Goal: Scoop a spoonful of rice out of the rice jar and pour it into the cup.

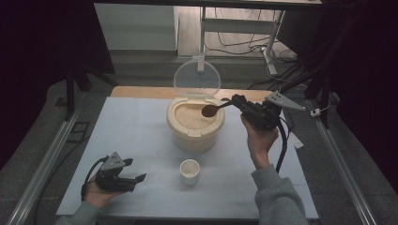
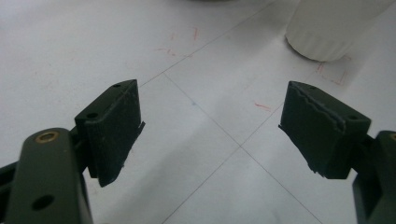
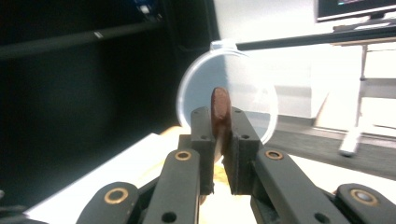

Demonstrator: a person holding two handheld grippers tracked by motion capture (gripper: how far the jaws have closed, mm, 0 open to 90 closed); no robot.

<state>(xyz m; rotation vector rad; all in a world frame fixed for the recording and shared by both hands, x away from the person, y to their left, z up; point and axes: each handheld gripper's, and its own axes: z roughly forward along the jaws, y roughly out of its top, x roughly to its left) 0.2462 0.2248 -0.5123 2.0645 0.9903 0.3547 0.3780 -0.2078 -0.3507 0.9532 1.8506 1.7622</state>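
A cream rice bin [image 1: 195, 136] stands mid-table, full of rice [image 1: 190, 116], with its clear round lid [image 1: 197, 78] flipped up behind it. My right gripper [image 1: 236, 101] is shut on the handle of a brown wooden spoon [image 1: 211, 110], whose bowl hovers over the rice on the bin's right side. In the right gripper view the spoon [image 3: 219, 105] stands edge-on between the closed jaws of that gripper [image 3: 219, 133], with the lid [image 3: 254, 84] behind. A small white cup [image 1: 190, 171] stands in front of the bin. My left gripper [image 1: 136, 179] rests open near the table's front left, nothing between its jaws [image 2: 210, 126]; the cup [image 2: 327, 28] lies ahead of it.
The white table top [image 1: 136, 136] is marked with thin lines and faint red marks [image 2: 261, 106]. Metal rails run along both sides. Cables and a desk frame [image 1: 244, 28] stand on the floor beyond the far edge.
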